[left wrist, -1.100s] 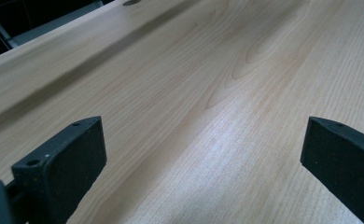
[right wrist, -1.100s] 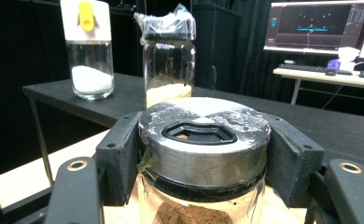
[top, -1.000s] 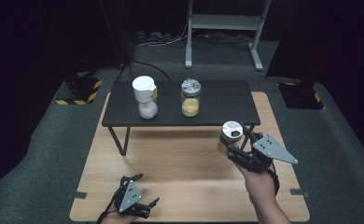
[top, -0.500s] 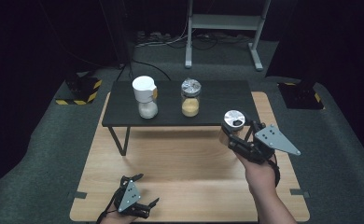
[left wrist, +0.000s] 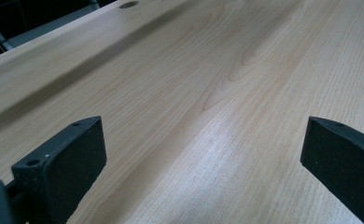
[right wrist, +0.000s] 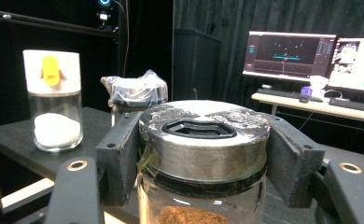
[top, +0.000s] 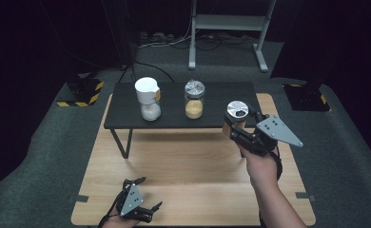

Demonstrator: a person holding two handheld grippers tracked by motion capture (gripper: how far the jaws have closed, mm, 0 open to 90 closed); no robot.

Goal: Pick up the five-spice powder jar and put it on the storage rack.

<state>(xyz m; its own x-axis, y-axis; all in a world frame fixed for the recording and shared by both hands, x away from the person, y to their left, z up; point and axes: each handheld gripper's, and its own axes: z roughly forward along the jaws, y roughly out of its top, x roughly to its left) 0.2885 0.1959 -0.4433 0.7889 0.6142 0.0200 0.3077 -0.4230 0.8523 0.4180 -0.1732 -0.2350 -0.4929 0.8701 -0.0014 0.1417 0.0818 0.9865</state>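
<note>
My right gripper [top: 237, 129] is shut on a glass jar [top: 237, 110] with a silver lid and brown powder inside, held in the air by the right front corner of the low black table [top: 126, 118]. In the right gripper view the jaws clamp this jar [right wrist: 203, 128] just below its lid. On the black table stand a white-lidded jar of white powder [top: 148, 102] and a silver-topped jar of yellow powder [top: 194, 99]. My left gripper [top: 135, 202] rests low at the front left of the wooden tabletop [top: 188, 166], open with its jaws far apart over bare wood [left wrist: 208, 93].
The white-lidded jar [right wrist: 54, 107] has a yellow tab, and the film-covered jar [right wrist: 133, 93] stands to its right. Monitors [right wrist: 287, 56] sit on a desk behind. A metal stand [top: 226, 28] and cables lie beyond the black table.
My right gripper has carried the silver-lidded jar forward and upward toward the black table's right front corner. The left gripper has stayed still.
</note>
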